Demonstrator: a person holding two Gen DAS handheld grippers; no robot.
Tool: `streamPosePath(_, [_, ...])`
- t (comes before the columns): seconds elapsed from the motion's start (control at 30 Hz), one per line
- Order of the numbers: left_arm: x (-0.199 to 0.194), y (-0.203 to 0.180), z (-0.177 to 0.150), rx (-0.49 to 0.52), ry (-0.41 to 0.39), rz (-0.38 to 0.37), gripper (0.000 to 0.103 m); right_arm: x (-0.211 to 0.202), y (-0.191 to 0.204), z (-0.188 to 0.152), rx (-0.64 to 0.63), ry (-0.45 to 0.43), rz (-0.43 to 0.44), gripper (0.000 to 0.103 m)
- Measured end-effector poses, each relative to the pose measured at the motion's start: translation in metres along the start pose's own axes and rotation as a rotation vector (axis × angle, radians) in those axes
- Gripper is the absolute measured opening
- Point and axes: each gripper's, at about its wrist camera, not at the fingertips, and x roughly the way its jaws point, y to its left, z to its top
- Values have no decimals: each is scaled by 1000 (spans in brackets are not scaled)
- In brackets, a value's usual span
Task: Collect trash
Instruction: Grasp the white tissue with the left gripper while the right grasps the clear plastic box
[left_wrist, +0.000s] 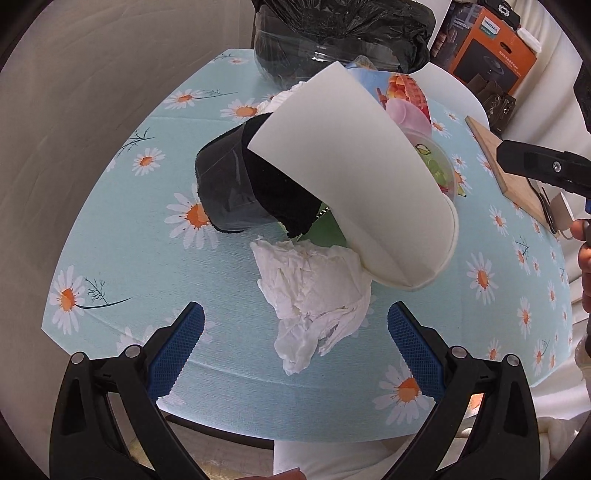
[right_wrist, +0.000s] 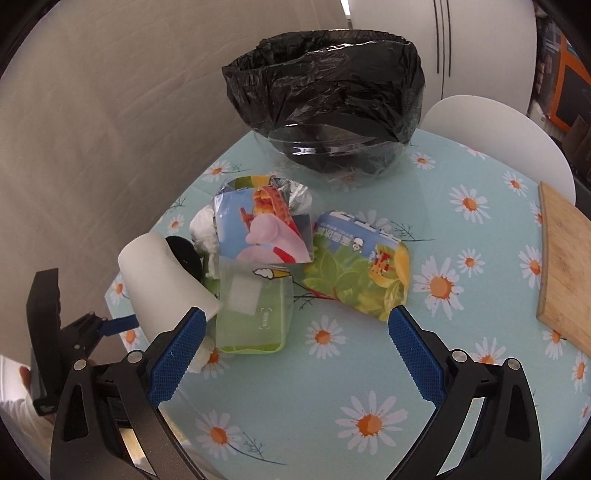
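A pile of trash lies on the daisy tablecloth (right_wrist: 461, 369). In the left wrist view a crumpled white tissue (left_wrist: 314, 291) lies just ahead of my open left gripper (left_wrist: 295, 347), with a bent white foam sheet (left_wrist: 354, 177) and a black roll (left_wrist: 229, 184) behind it. In the right wrist view my open, empty right gripper (right_wrist: 295, 350) hovers near a green plastic pack (right_wrist: 255, 314), a green-blue snack wrapper (right_wrist: 362, 266) and a colourful wrapper (right_wrist: 262, 229). A clear bin lined with a black bag (right_wrist: 332, 107) stands at the back.
A wooden cutting board (right_wrist: 565, 269) lies at the table's right edge. A white chair (right_wrist: 498, 140) stands behind the table. An orange box (left_wrist: 487, 48) sits in the background. The left gripper (right_wrist: 92, 325) shows at the left in the right wrist view.
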Motion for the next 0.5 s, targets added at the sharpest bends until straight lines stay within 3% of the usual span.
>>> streamPosePath(0.43, [39,-7,5,88,106,69,97,66,-3,10,88,171,136,93])
streamPosePath(0.47, [40,-9,4,102,93,83,97,69,-3,11,87,173,141,89])
streamPosePath(0.5, [41,-12,3,124,93,103,98,71,-2,12,84,173,140,76])
